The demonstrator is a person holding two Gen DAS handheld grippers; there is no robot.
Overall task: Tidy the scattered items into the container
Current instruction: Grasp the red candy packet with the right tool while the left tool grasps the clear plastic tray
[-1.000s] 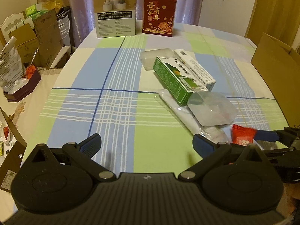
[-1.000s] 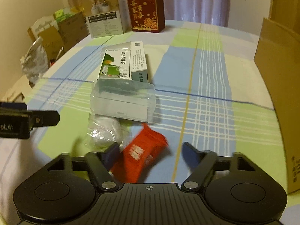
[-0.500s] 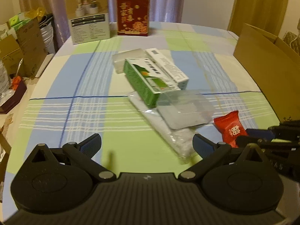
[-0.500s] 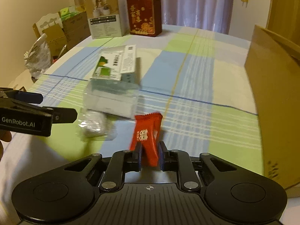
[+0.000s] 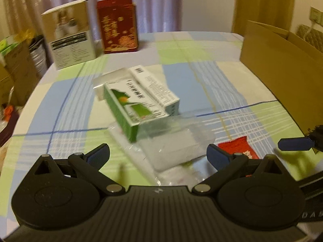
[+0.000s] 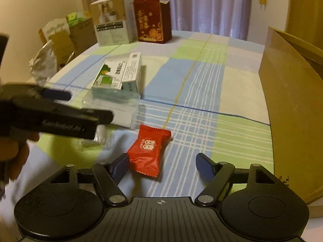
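A red candy packet (image 6: 149, 151) lies flat on the checked tablecloth between the fingers of my right gripper (image 6: 162, 164), close to the left fingertip; the gripper is open. The packet's corner (image 5: 238, 146) shows in the left wrist view beside a blue finger (image 5: 294, 143) of the right gripper. My left gripper (image 5: 157, 154) is open just above a clear plastic case (image 5: 173, 141) that rests on a clear bag (image 5: 177, 173). A green box (image 5: 129, 104) and a white box (image 5: 155, 86) lie behind it. The brown cardboard container (image 6: 292, 100) stands at the right.
A white carton (image 5: 70, 40) and a red carton (image 5: 117, 24) stand upright at the table's far end. Boxes and bags (image 6: 58, 40) crowd the floor beyond the left edge. A hand (image 6: 14, 157) holds the left gripper at left.
My right gripper, shut on the red candy packet half a second ago, has opened and the packet now lies on the cloth. My left gripper has swung right, over the clear case.
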